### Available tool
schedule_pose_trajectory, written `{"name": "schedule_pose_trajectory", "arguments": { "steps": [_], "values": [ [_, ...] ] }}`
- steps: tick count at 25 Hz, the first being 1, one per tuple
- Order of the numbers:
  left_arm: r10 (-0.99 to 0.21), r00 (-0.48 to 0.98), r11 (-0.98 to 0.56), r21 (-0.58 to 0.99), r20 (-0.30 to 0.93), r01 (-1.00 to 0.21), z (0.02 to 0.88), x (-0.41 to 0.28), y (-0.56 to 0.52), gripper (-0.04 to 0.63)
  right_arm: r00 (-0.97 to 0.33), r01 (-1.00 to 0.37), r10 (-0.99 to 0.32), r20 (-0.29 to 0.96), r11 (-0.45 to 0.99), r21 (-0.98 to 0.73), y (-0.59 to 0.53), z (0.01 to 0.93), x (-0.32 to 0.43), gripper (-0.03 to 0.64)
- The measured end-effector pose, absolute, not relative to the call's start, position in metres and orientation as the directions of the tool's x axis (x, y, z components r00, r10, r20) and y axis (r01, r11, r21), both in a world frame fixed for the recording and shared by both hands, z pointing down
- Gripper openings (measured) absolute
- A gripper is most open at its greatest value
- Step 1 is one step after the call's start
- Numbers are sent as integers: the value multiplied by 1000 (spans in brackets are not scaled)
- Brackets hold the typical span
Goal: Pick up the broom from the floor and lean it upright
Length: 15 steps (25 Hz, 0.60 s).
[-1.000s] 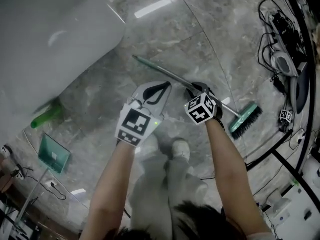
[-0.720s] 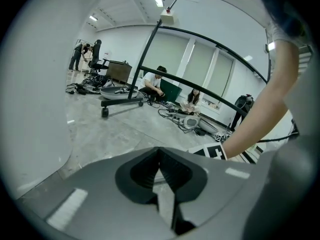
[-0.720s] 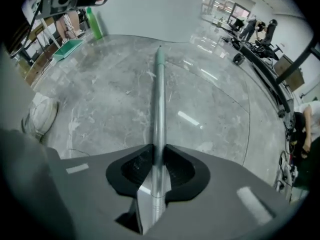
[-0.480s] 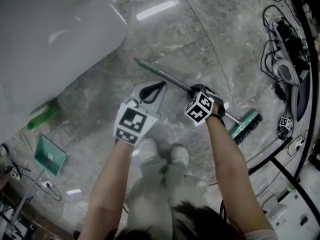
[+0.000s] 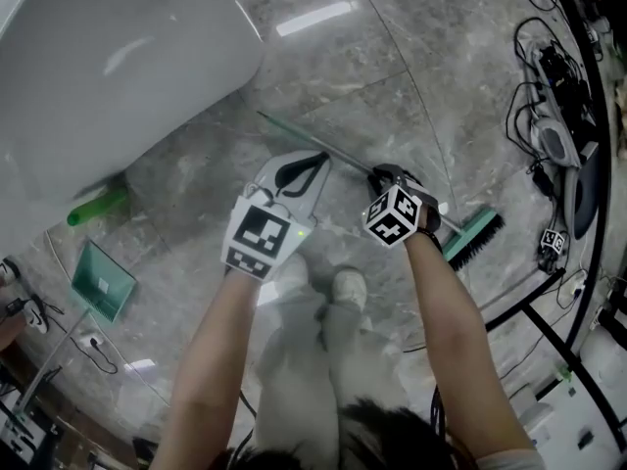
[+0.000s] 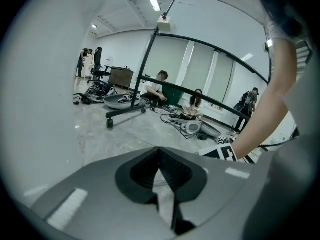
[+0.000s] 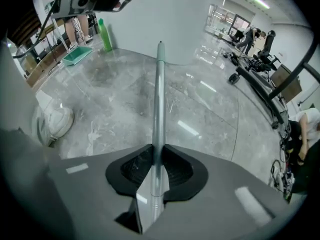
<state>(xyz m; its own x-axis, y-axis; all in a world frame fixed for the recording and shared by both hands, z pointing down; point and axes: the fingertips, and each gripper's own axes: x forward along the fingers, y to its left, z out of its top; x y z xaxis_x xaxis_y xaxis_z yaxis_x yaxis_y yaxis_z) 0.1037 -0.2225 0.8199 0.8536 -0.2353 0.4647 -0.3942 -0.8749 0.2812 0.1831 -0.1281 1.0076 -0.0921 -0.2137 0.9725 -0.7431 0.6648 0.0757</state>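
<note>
While the left claw (image 6: 159, 153) sits closed, right claw (image 7: 157, 151) grips broom (image 7: 159, 89).

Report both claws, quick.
Left claw: closed, empty.
Right claw: closed on the broom handle.
</note>
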Motion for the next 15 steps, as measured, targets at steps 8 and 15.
{"name": "schedule_pose_trajectory", "arguments": {
  "steps": [8, 15],
  "values": [
    [-316, 843, -848, 269, 436, -457, 753, 90, -231, -2, -154, -738, -309, 938, 667, 99, -142, 928, 163, 75],
    [-375, 825, -834, 235, 422, -499, 694, 76, -233, -2, -194, -727, -357, 914, 677, 111, -148, 868, 144, 73]
  ]
}}
